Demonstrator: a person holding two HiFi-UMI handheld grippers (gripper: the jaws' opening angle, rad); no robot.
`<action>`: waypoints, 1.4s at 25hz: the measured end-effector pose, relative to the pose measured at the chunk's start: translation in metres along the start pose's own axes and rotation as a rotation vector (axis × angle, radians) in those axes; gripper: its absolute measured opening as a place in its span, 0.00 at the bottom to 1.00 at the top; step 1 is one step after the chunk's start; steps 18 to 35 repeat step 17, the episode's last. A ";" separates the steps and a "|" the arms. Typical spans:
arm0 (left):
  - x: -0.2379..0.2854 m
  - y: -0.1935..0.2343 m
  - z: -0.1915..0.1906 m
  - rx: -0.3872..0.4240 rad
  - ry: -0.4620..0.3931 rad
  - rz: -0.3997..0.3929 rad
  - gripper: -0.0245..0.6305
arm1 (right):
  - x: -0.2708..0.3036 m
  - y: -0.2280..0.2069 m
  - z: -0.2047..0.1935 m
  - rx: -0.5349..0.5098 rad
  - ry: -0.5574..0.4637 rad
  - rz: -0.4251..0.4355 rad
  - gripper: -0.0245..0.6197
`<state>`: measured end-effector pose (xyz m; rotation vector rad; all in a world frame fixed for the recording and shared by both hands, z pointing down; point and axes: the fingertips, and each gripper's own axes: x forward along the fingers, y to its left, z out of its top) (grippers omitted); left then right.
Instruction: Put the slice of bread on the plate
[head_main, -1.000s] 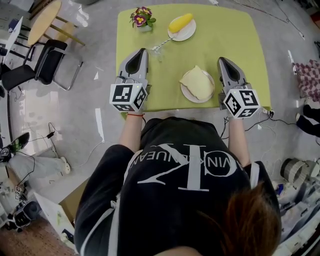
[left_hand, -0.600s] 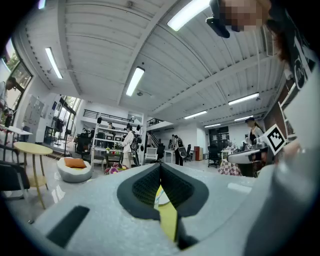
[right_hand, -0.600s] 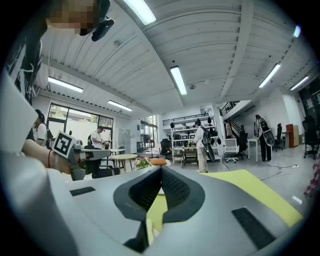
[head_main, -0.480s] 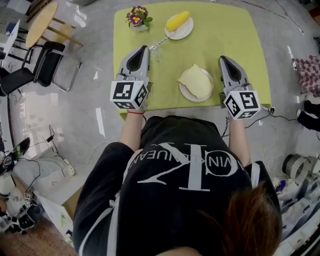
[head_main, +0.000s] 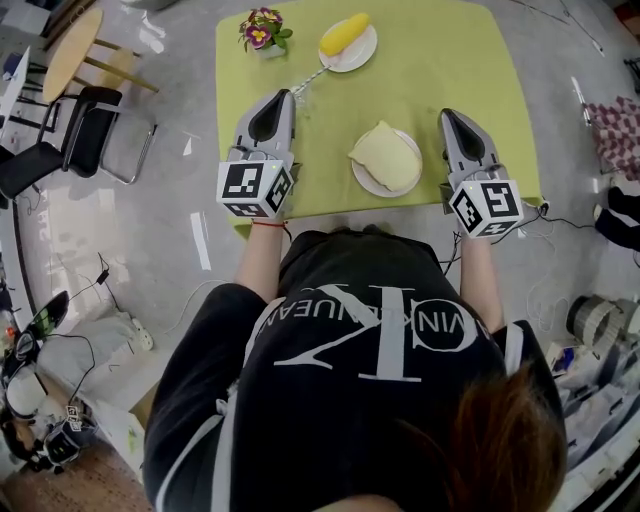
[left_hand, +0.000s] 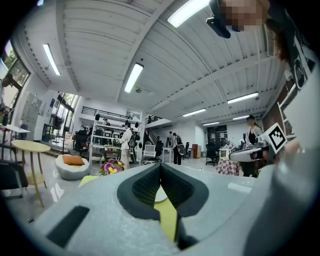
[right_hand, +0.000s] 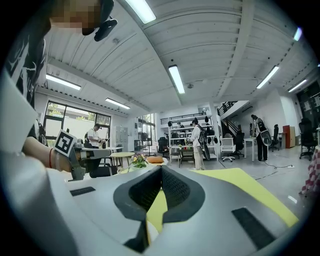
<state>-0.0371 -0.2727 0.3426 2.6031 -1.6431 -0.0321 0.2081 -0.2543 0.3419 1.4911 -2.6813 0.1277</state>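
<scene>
Bread slice (head_main: 384, 155) on plate (head_main: 367, 184), between left gripper (head_main: 281, 98) and right gripper (head_main: 449, 117), both pressed together, empty

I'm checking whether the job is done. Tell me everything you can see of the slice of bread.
The slice of bread is pale cream, roughly square with one domed edge, and looks soft. It lies flat on a small round white plate, its left corner seeming to overhang the rim. The plate sits on the green table, between the left gripper and the right gripper; neither touches the bread.
</scene>
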 end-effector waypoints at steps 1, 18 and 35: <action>0.000 -0.001 -0.001 -0.001 0.002 -0.001 0.05 | -0.001 -0.001 -0.001 0.002 0.003 0.000 0.04; 0.000 0.000 -0.013 -0.002 0.027 0.003 0.05 | -0.001 0.000 -0.019 0.035 0.028 0.006 0.04; 0.000 0.000 -0.013 -0.002 0.027 0.003 0.05 | -0.001 0.000 -0.019 0.035 0.028 0.006 0.04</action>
